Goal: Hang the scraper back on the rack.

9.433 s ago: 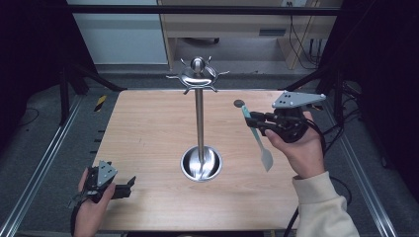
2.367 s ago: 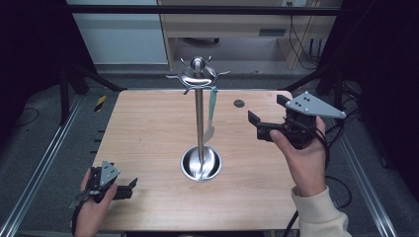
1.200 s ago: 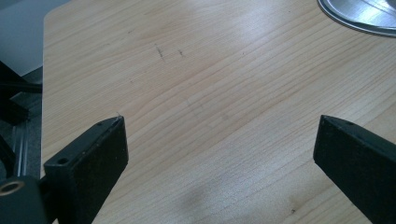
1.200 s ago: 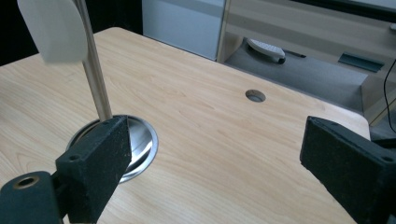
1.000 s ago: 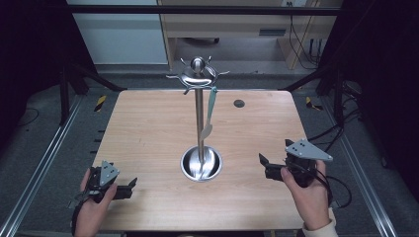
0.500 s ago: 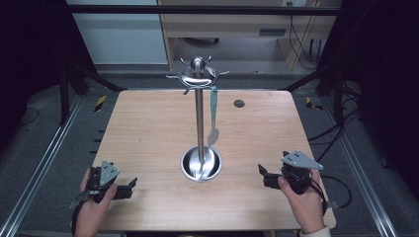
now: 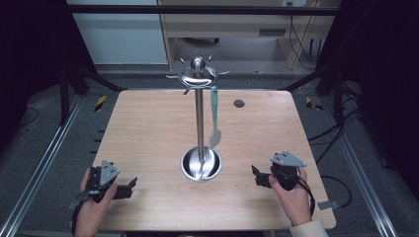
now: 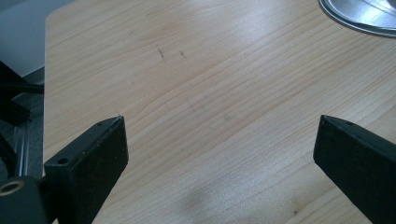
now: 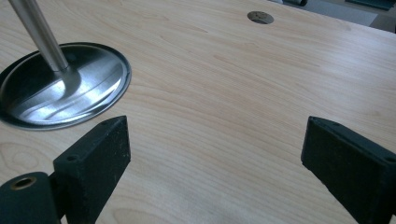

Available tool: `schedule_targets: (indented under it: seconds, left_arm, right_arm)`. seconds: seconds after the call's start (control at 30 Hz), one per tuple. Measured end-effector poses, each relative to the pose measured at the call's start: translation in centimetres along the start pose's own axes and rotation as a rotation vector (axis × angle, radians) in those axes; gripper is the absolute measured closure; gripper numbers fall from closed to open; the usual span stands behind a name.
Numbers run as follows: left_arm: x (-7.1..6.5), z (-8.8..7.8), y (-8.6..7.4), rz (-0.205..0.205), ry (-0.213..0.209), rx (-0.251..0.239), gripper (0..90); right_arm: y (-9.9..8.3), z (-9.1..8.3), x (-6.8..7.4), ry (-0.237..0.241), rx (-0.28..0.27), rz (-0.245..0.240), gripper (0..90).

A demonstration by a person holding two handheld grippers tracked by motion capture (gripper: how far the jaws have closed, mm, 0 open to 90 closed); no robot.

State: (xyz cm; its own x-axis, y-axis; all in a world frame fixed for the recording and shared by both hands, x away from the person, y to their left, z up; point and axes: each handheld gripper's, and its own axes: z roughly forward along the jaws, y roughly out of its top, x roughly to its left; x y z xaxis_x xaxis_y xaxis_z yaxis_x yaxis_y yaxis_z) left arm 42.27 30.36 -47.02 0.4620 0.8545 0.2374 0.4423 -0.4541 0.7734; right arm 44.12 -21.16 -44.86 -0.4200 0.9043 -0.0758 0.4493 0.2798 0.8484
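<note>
A steel utensil stand (image 7: pixel 199 108) rises from a round dished base (image 7: pixel 201 164) at the table's middle. A pale teal spatula (image 7: pixel 214 118) hangs from one of the hooks at its top, blade down. My right gripper (image 7: pixel 256 176) rests low at the front right of the table, open, nothing between its jaws. In the right gripper view the stand's base (image 9: pixel 60 86) and pole lie ahead to the left. My left gripper (image 7: pixel 129 186) sits at the front left corner, open and empty; its view shows bare wood and the base's rim (image 8: pixel 359 16).
The wooden table (image 7: pixel 148 128) has a small round dark grommet (image 7: pixel 239 103) near its far right edge, also in the right gripper view as a grommet (image 9: pixel 260 17). Metal rails run along both sides of the table. Cables trail on the floor at right.
The right gripper hung the spatula on the stand, let go, then drew back toward the table's front right and settled low. The spatula swayed a little. The left gripper has stayed put.
</note>
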Motion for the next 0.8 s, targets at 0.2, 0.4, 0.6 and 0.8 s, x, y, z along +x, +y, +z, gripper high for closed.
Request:
schedule_targets:
  seconds: [0.2,0.4,0.6,0.8]
  left_arm:
    - [0.1,0.0,0.0,-0.004,-0.001,-0.003,2.8]
    - [0.0,-0.1,0.0,-0.011,0.001,-0.008,2.9]
    - [0.1,0.1,0.0,-0.007,0.000,-0.004,2.9]
    - [0.1,0.1,0.0,-0.007,0.001,-0.003,2.8]
  right_arm:
    - [0.9,1.3,0.4,0.010,0.006,-0.006,9.0]
    - [1.3,2.6,0.7,0.017,-0.014,-0.001,9.4]
    - [0.9,4.3,-0.2,-0.008,0.001,0.029,10.3]
    - [0.0,4.6,-0.5,0.004,0.022,0.025,11.5]
